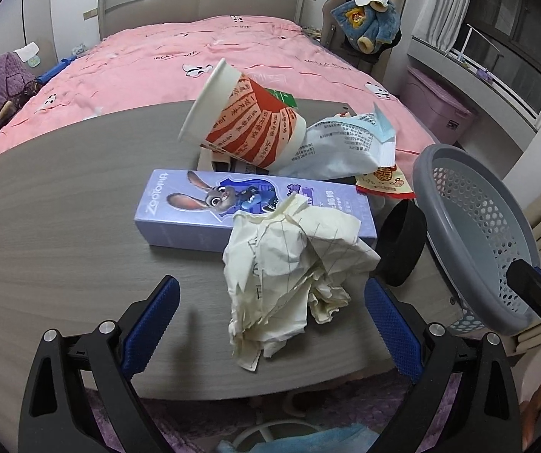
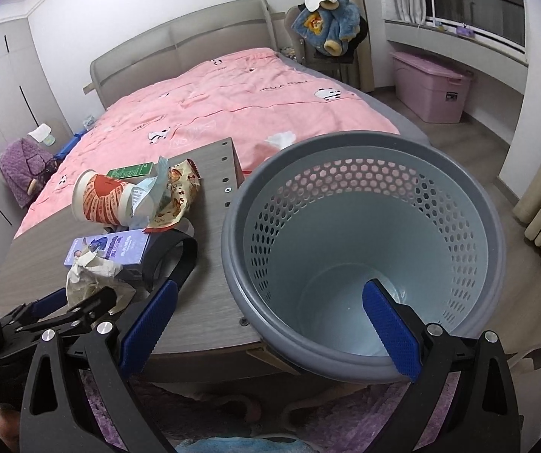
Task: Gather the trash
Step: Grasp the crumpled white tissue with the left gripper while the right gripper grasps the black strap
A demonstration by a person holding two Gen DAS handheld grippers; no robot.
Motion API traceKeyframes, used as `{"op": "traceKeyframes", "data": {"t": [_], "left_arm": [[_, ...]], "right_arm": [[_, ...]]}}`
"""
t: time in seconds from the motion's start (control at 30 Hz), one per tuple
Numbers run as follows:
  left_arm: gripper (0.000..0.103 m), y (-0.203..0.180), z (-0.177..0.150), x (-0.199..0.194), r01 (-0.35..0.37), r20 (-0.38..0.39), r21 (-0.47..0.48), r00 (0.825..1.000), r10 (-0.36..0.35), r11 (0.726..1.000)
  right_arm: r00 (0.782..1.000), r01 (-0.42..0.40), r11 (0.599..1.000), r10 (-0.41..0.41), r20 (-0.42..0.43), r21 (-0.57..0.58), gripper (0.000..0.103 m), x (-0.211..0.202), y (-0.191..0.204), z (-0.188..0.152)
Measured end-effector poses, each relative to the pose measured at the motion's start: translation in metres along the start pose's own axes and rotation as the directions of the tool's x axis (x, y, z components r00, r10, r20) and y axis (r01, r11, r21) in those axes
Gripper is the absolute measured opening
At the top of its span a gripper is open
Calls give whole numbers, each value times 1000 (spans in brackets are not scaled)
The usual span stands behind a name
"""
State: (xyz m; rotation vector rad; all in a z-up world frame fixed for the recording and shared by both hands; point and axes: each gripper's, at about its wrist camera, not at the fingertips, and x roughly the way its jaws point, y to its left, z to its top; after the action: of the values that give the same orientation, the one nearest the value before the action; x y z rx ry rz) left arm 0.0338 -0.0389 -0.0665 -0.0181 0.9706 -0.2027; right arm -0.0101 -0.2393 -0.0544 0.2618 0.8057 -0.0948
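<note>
Cream crumpled paper (image 1: pixel 289 275) is lying at the near edge of the grey wood-grain table (image 1: pixel 62 207), right between the spread blue pads of your left gripper (image 1: pixel 270 321), which is standing wide apart and holding nothing. Your right gripper (image 2: pixel 268 328) is also open: its right finger is sitting inside the grey perforated basket (image 2: pixel 364 166) and its left finger outside, so the near rim is running between them without my being able to tell whether either pad is touching it. The basket is hanging past the right edge of the table, empty as far as I can see. The rest of the trash is piling up farther back: a purple cartoon box (image 1: pixel 202 207) just behind the paper, a red and white paper cup (image 1: pixel 244 128) tipped on its side, a white printed wrapper (image 1: pixel 342 143) to its right, and a black ring (image 1: pixel 402 241) near the right edge. If you are closing on the paper, it is likely to compress unevenly, so the pads could pinch only a loose flap and the wad could drop off the near edge onto the purple rug (image 1: pixel 100 396). A low approach could also be nudging the box and toppling the leaning cup. On the right, an unclamped rim means the basket could tip or slide away as you are lifting trash toward it.
</note>
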Motion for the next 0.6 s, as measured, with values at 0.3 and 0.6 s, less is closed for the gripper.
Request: {"op": "traceKeyframes", "data": {"t": [0.3, 0.6], "left_arm": [[50, 0, 2, 10, 40, -16, 23, 999, -39, 999], [46, 11, -6, -13, 36, 35, 18, 999, -37, 999]], "right_arm": [[1000, -12, 1000, 12, -17, -11, 96, 7, 7, -3], [1000, -16, 998, 15, -9, -65, 96, 9, 29, -6]]}}
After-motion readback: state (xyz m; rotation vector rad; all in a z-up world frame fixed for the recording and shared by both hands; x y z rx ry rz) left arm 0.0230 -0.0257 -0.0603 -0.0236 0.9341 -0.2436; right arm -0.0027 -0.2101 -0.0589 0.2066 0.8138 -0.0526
